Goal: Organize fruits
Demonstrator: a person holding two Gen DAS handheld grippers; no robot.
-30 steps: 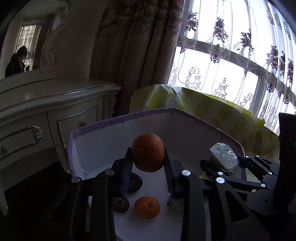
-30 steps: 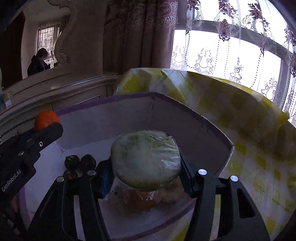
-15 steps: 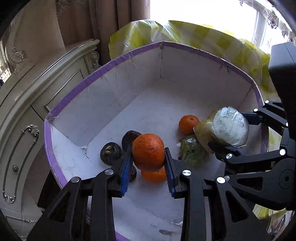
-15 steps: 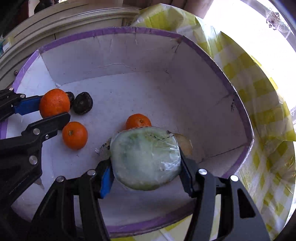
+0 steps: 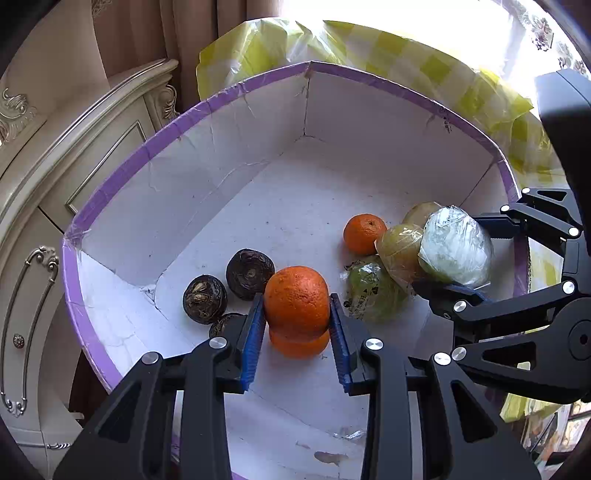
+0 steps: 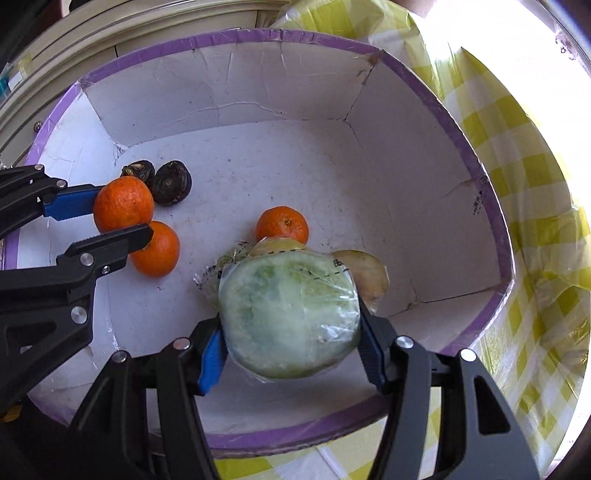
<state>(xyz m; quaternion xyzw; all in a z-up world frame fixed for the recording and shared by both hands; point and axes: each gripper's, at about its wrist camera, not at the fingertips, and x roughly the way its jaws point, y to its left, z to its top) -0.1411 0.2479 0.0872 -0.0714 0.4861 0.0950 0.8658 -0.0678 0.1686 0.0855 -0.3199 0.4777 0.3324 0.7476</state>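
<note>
Tilting down over the purple-rimmed white cardboard box (image 5: pixel 110 192), the left claw (image 5: pixel 297 325) clamps a round orange (image 5: pixel 296 297) above its near-left corner while the right claw (image 6: pixel 290 350) grips a film-wrapped pale green fruit (image 6: pixel 288 314) above the near-right pile, both seemingly ready for release.

You see sharp, bright daylight pouring from the window (image 5: pixel 480 22) at the upper right, blown out to white glare. Fisheye bending curves the box rim (image 6: pixel 491 206); corners go black.
</note>
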